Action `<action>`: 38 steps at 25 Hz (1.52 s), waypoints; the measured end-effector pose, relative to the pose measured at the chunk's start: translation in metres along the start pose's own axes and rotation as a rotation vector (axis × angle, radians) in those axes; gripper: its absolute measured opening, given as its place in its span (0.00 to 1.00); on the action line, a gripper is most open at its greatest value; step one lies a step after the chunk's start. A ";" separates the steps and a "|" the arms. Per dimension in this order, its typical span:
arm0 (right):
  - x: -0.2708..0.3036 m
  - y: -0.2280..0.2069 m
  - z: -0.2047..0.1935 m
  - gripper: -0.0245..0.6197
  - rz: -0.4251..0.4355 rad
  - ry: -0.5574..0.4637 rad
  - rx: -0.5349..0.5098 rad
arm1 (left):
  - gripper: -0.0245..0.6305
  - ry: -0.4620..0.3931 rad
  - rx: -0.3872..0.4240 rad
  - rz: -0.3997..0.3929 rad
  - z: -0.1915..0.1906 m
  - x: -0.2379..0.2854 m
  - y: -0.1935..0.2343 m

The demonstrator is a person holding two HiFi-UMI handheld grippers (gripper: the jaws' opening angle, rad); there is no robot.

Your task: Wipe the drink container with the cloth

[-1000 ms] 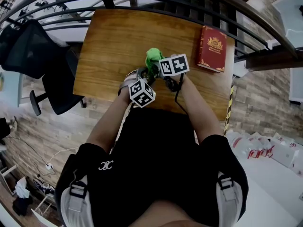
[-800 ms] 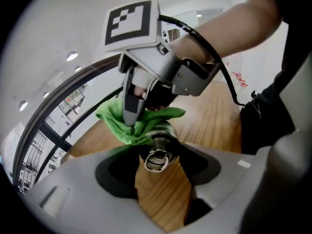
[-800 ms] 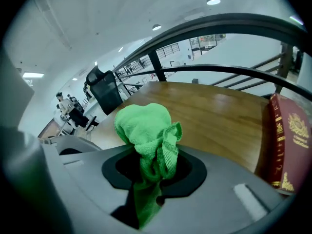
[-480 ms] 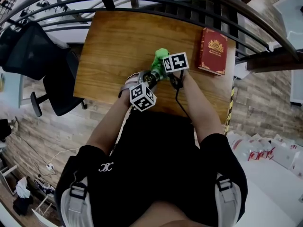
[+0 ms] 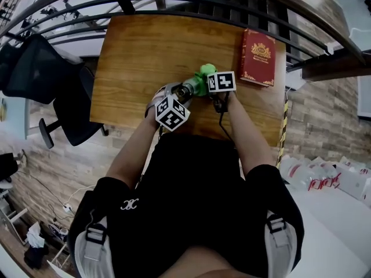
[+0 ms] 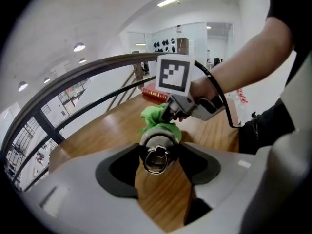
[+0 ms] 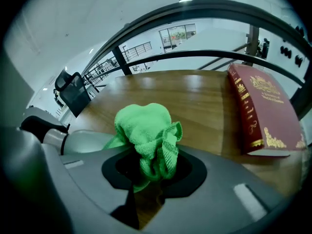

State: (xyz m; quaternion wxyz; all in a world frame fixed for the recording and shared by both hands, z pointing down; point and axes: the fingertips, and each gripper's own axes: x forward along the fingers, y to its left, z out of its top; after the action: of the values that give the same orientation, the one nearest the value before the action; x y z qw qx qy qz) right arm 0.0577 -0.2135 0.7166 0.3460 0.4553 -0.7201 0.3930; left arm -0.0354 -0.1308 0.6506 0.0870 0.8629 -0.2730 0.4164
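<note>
The drink container [image 6: 156, 141] was held in the fingers of the left gripper [image 6: 158, 164], over the bench [image 6: 112, 130]. The green cloth [image 7: 146, 130] was squeezed in the fingers of the right gripper [image 7: 152, 168] and pressed on the container's far end

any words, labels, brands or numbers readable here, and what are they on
Nothing legible.
red book: gold emblem and spine lettering, too blurred to read.
white bags: red print, too small to read.
black clothing: white interlocked logo, no words.
left marker cube and right marker cube: black-and-white squares, no letters.
</note>
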 end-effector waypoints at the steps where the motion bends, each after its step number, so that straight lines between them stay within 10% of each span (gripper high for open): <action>1: -0.002 0.000 -0.006 0.19 0.004 0.003 0.000 | 0.51 -0.002 -0.009 -0.001 0.001 0.000 0.001; 9: -0.031 0.020 -0.040 0.19 0.102 -0.028 -0.002 | 0.50 -0.045 -0.107 -0.023 0.024 0.008 0.011; 24: -0.191 -0.019 0.029 0.19 -0.065 -0.612 0.118 | 0.50 -0.096 -0.103 0.024 0.055 0.029 0.009; 30: -0.229 -0.027 0.039 0.19 -0.147 -0.736 0.121 | 0.48 -0.284 -0.168 0.109 0.082 0.006 0.022; 38: -0.261 -0.011 0.066 0.19 -0.163 -0.847 0.061 | 0.15 -0.535 -0.334 0.291 0.116 -0.065 0.064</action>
State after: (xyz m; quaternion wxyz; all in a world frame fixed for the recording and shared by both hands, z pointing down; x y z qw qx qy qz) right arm 0.1485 -0.1750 0.4661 0.0363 0.6418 -0.7483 0.1639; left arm -0.0253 -0.2025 0.5213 0.0922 0.8673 -0.4708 0.1331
